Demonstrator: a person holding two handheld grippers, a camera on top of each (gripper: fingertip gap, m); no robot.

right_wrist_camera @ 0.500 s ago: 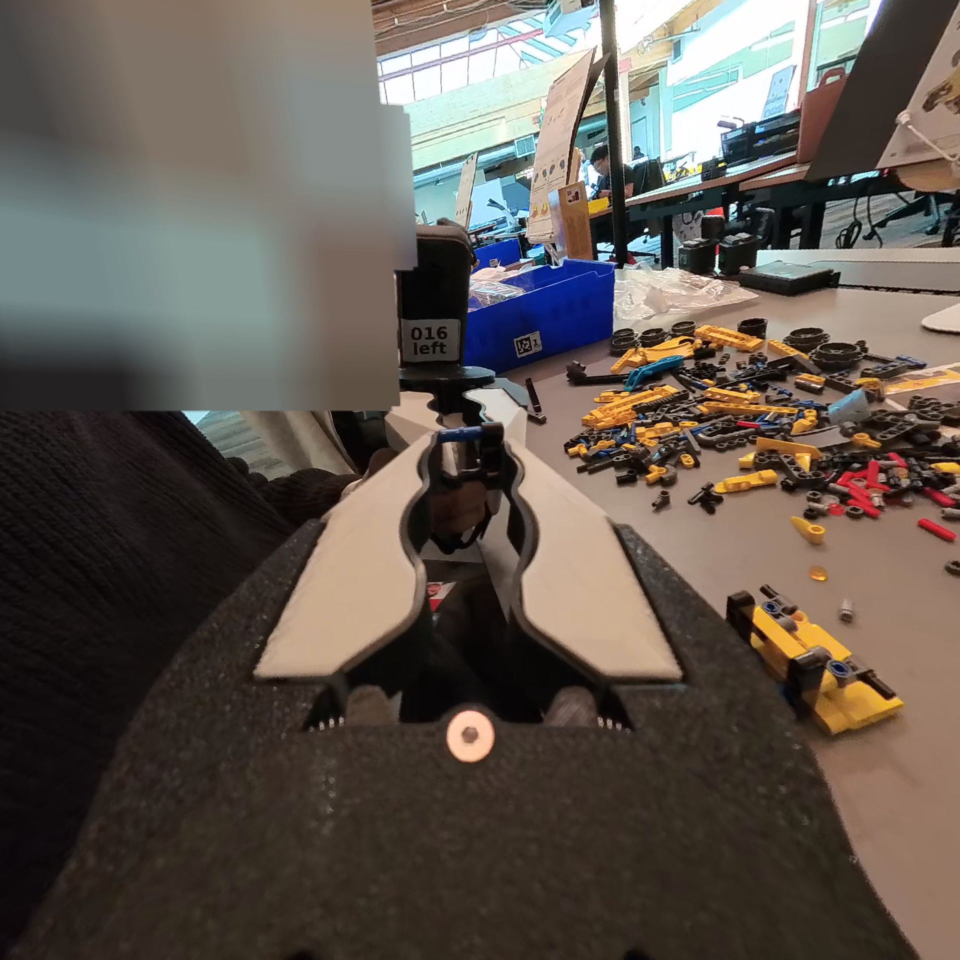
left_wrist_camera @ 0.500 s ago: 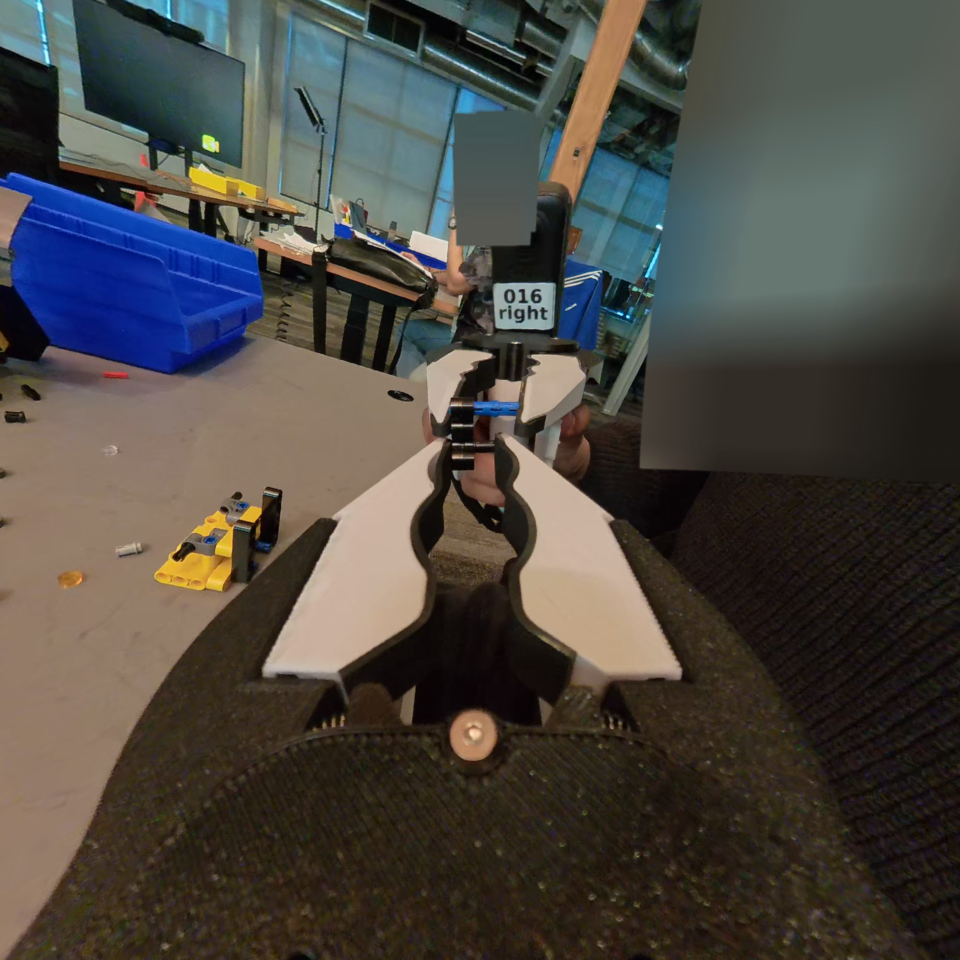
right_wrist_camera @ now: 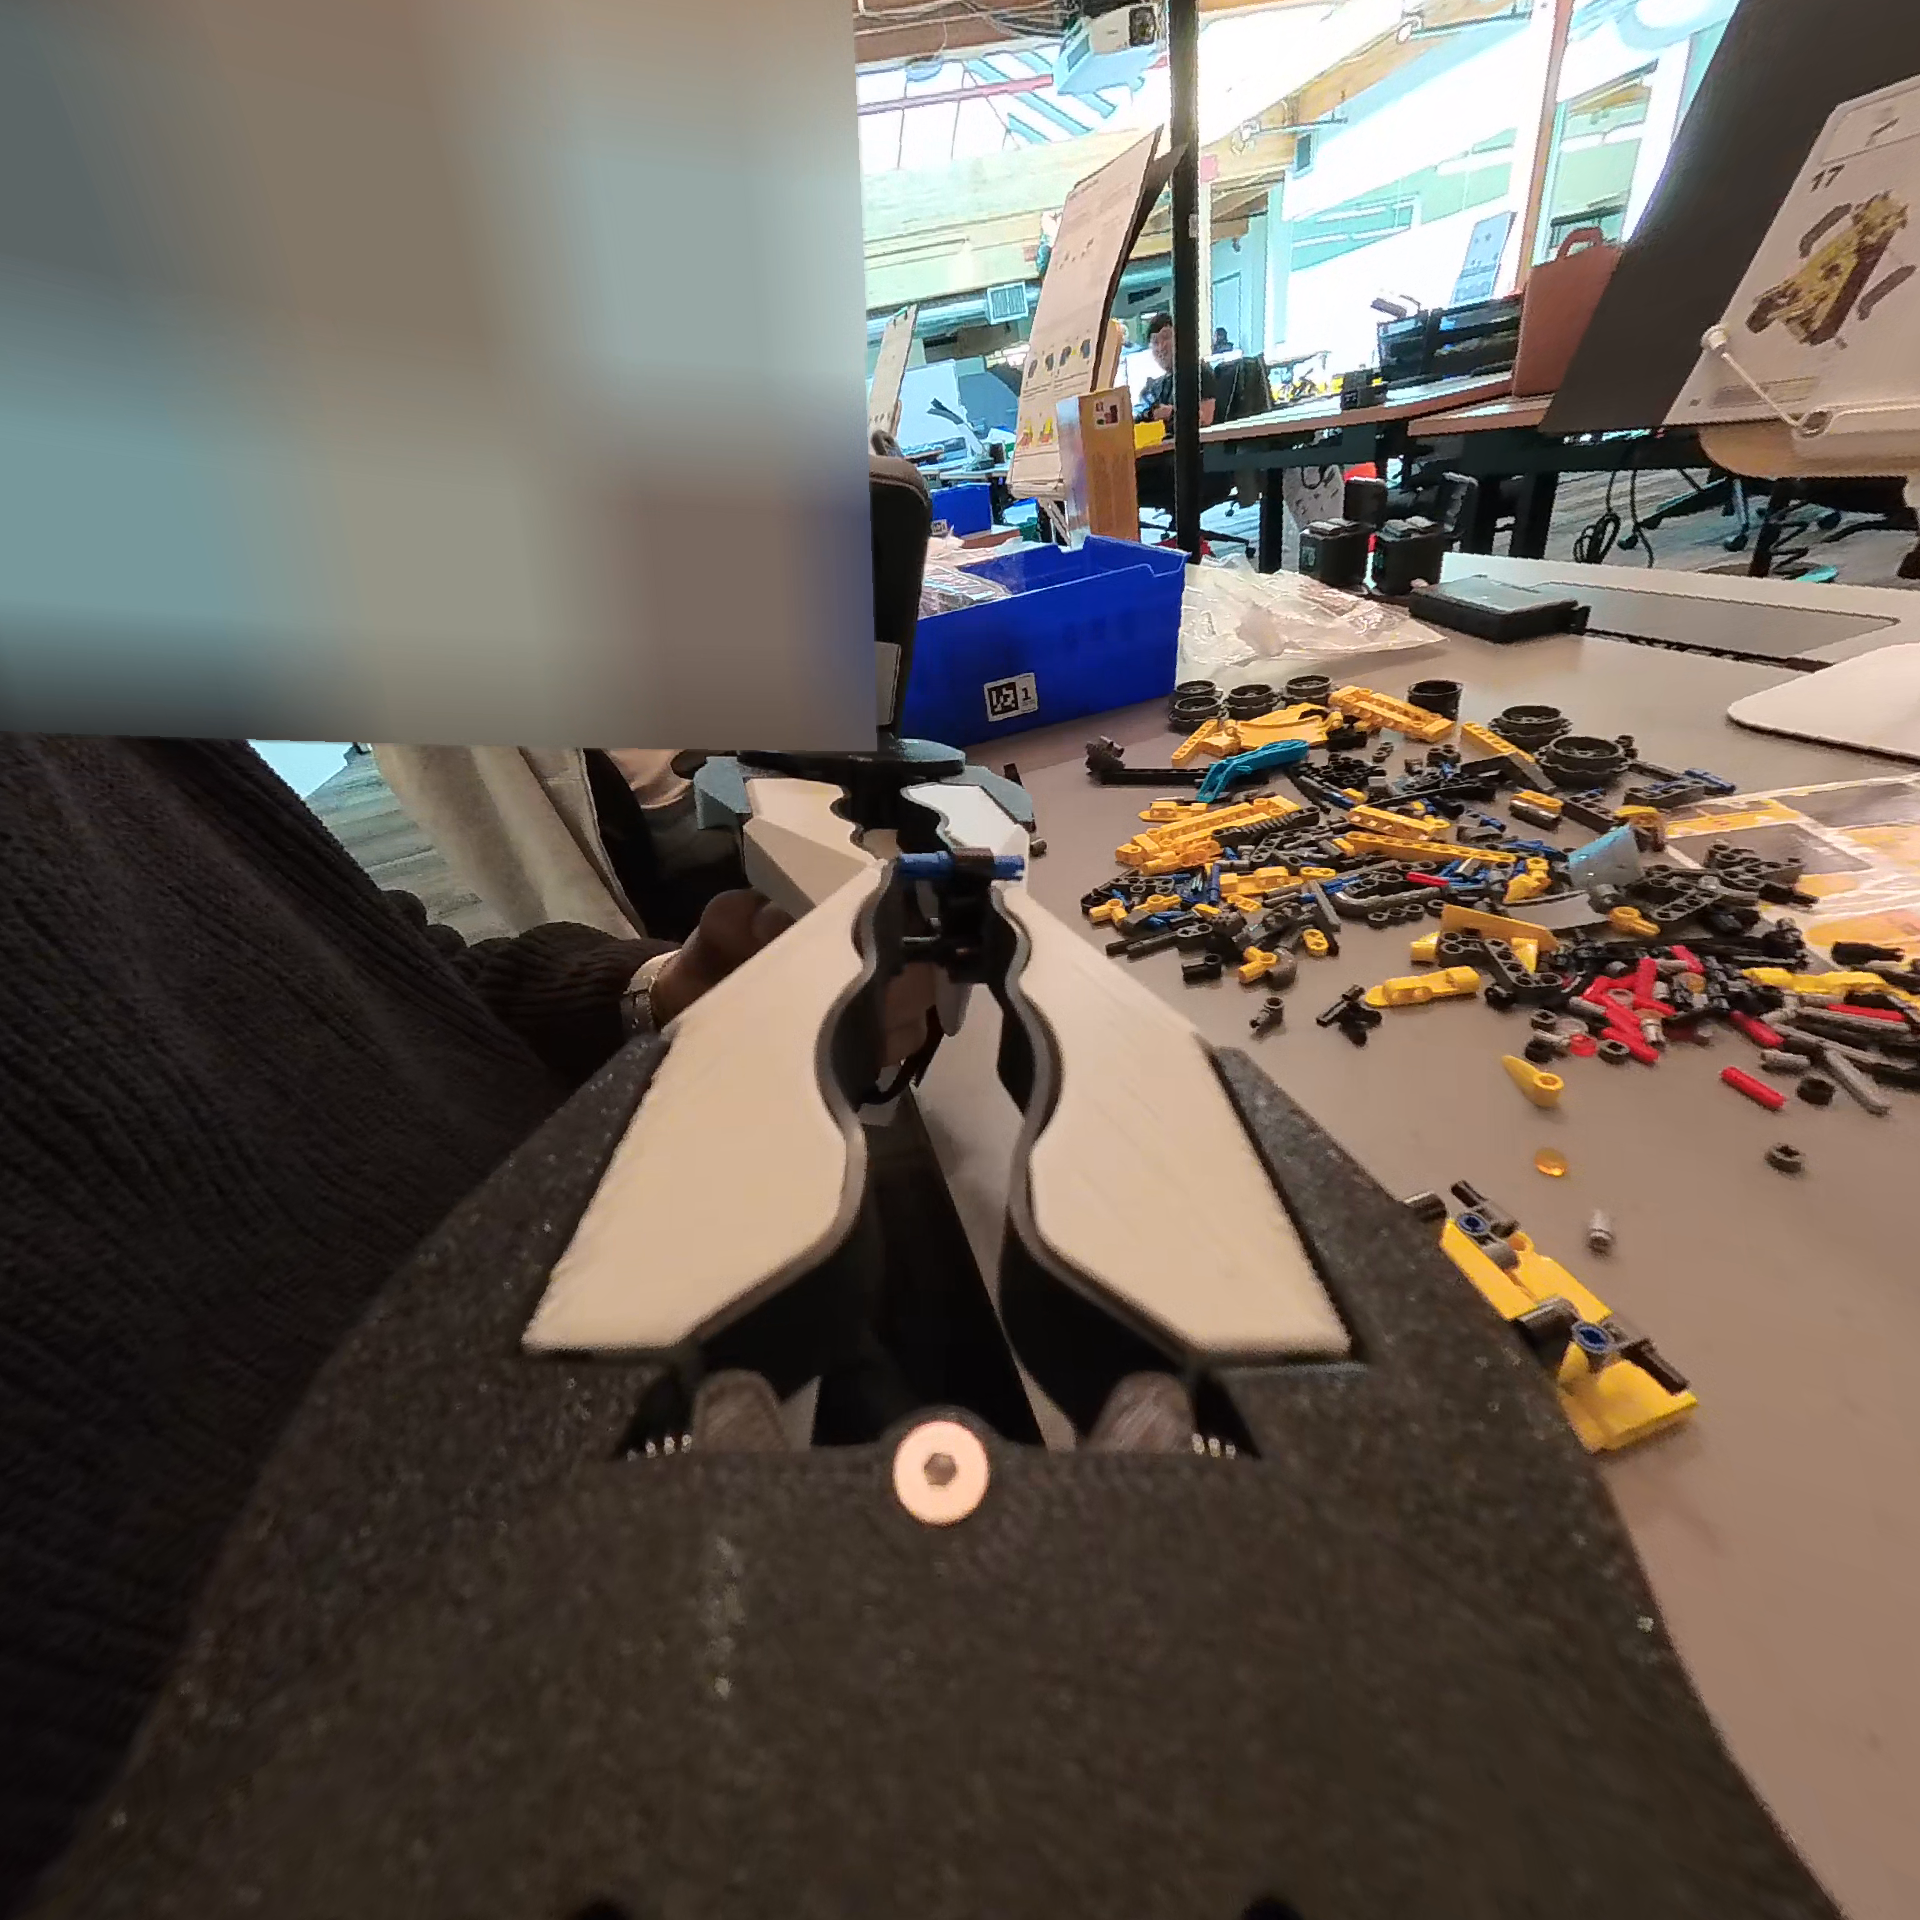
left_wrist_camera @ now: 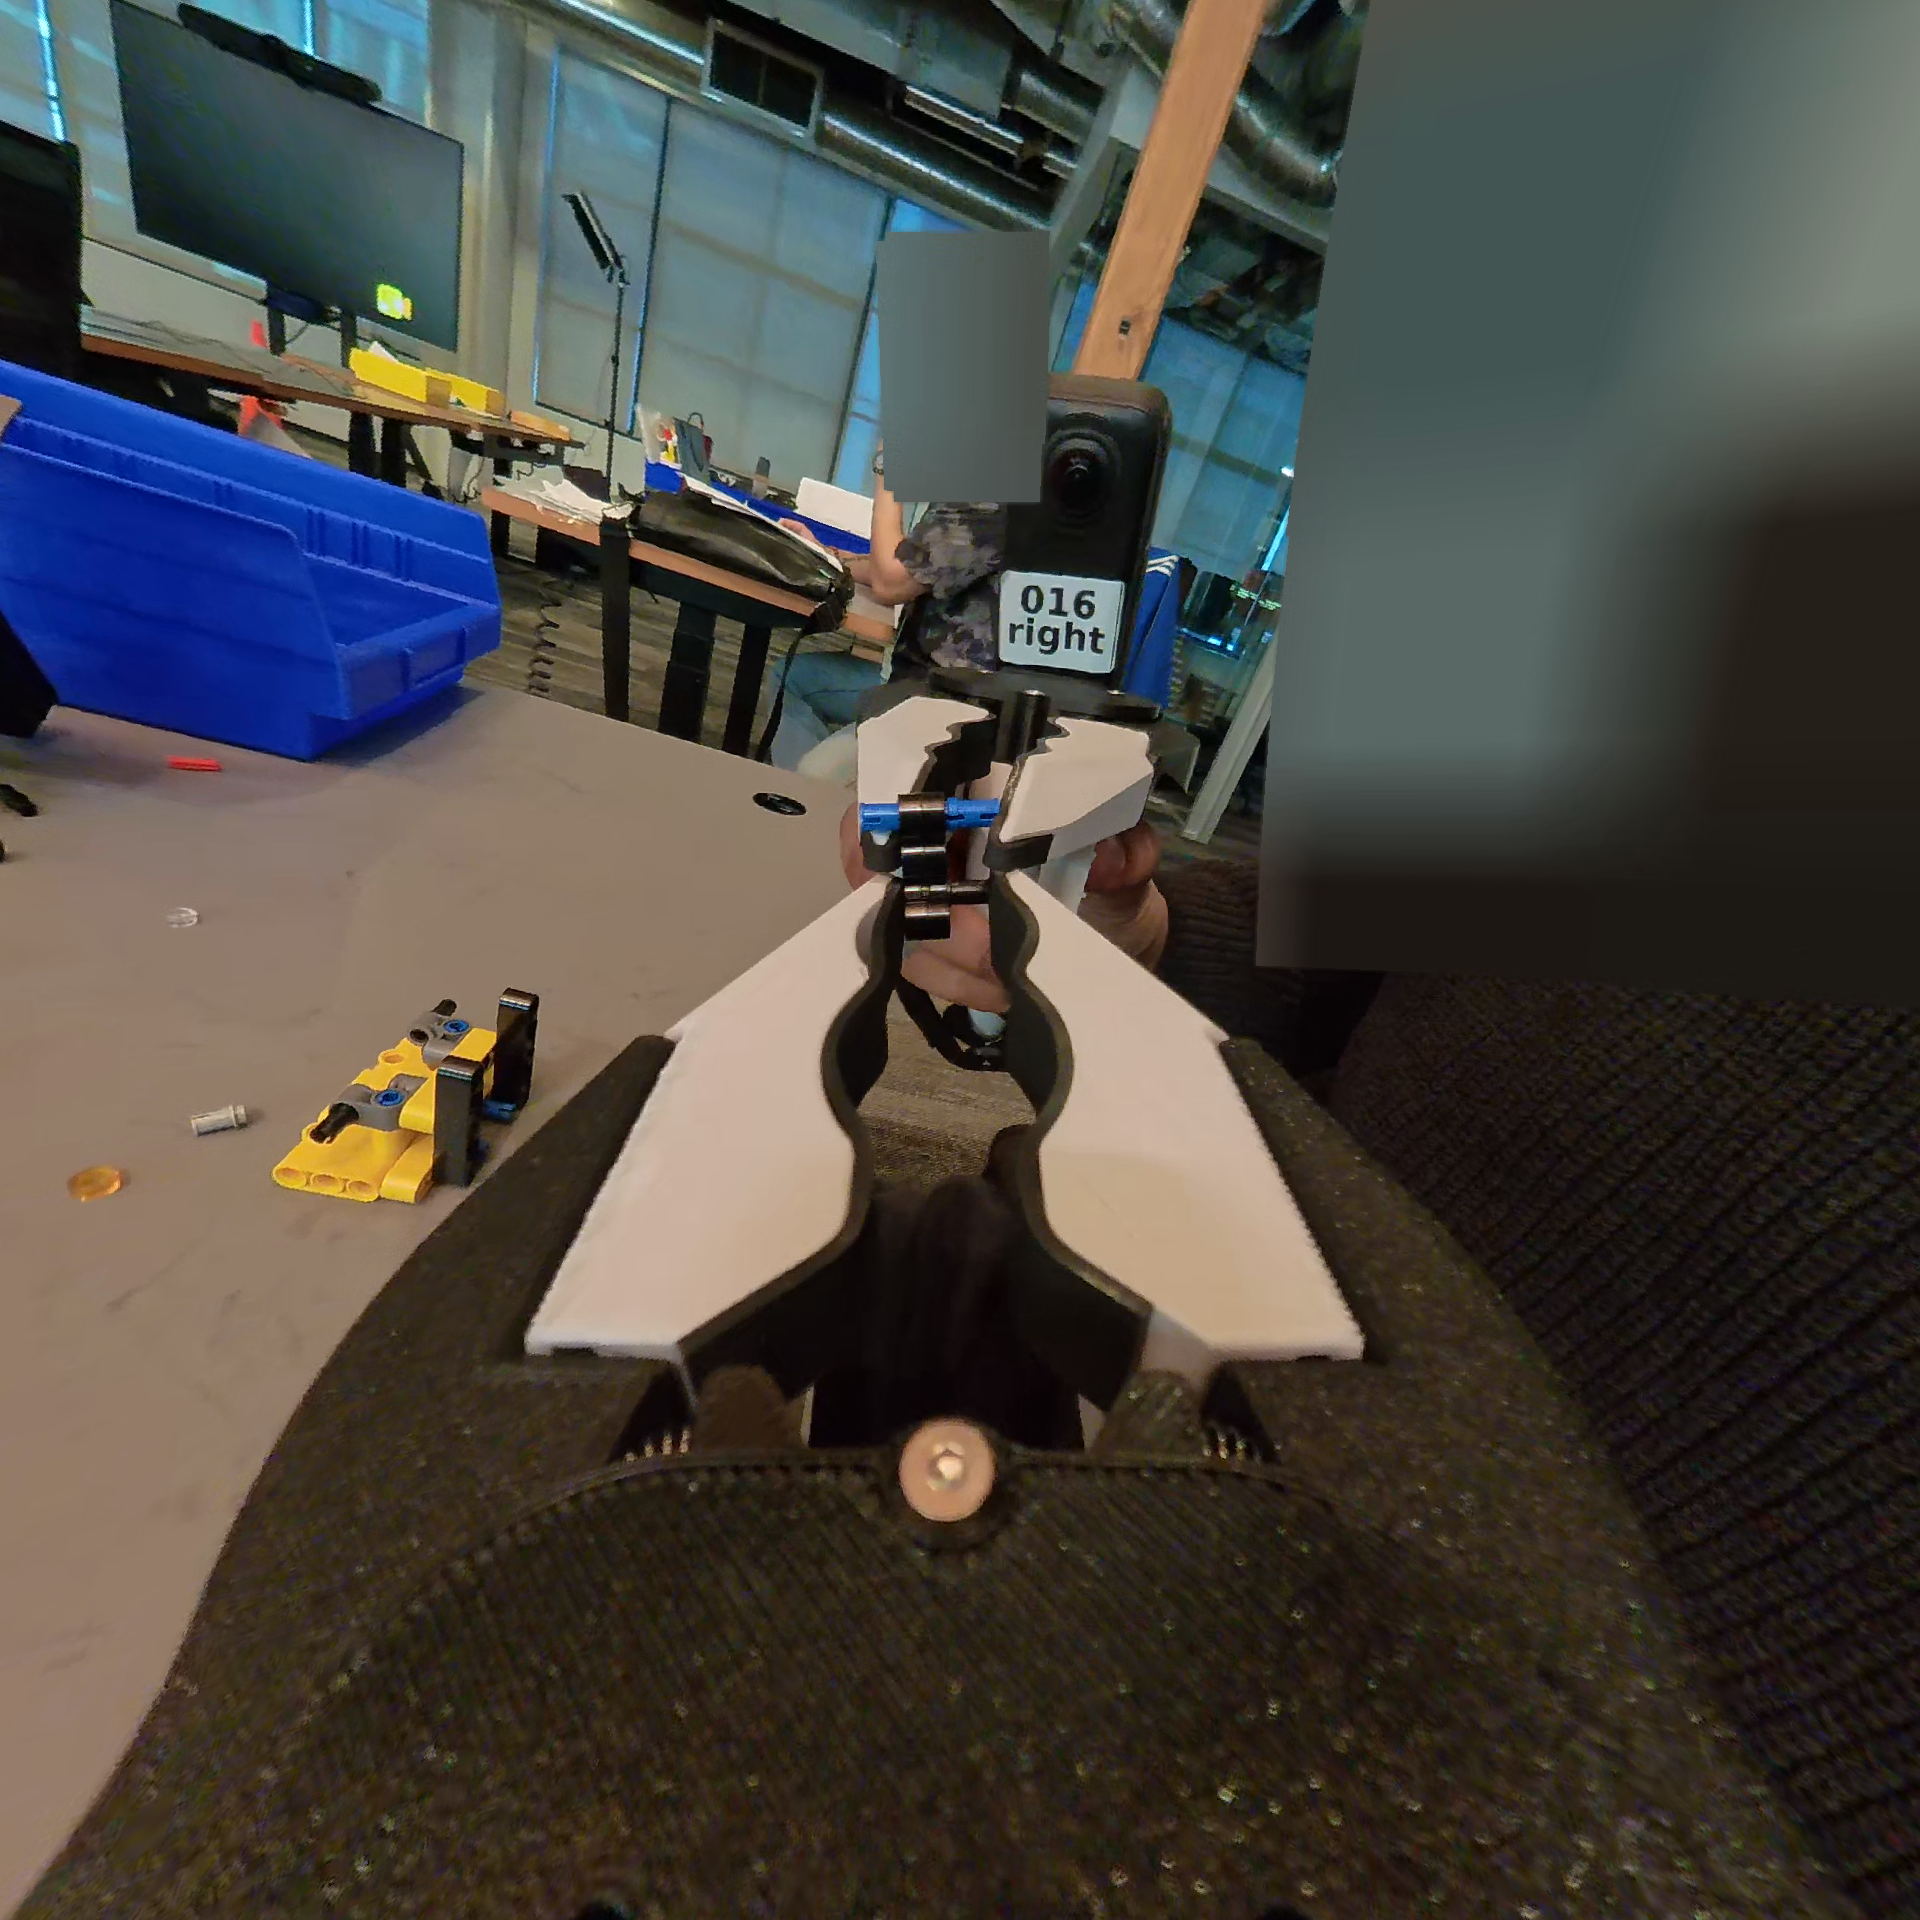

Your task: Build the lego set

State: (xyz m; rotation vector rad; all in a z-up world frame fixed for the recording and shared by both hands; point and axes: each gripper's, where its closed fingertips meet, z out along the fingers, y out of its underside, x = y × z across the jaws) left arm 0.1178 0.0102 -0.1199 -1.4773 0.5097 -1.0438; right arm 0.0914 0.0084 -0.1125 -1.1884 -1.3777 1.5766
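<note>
Left wrist view: the left gripper (left_wrist_camera: 940,894) is raised above the grey surface (left_wrist_camera: 312,935), its tips pinching the lower end of a short black beam (left_wrist_camera: 923,862); a blue pin (left_wrist_camera: 928,812) crosses the beam's upper hole, and the right gripper (left_wrist_camera: 987,800) faces it tip to tip — its fingers meet at the blue pin's end. Whether the right gripper actually clamps the pin cannot be told here. Right wrist view: the right gripper (right_wrist_camera: 951,883) has its tips nearly together around the blue pin (right_wrist_camera: 961,864) and black beam (right_wrist_camera: 940,914), with the left gripper (right_wrist_camera: 894,821) just beyond; the grip itself is too small to judge. On the surface beside the grippers lies a yellow-and-black brick assembly (left_wrist_camera: 410,1101) (right_wrist_camera: 1558,1320), a small grey pin (left_wrist_camera: 218,1119) and an orange stud (left_wrist_camera: 96,1182) near it; farther off — a spread of loose yellow, black and red parts (right_wrist_camera: 1507,883) and a blue bin (right_wrist_camera: 1049,634).
</note>
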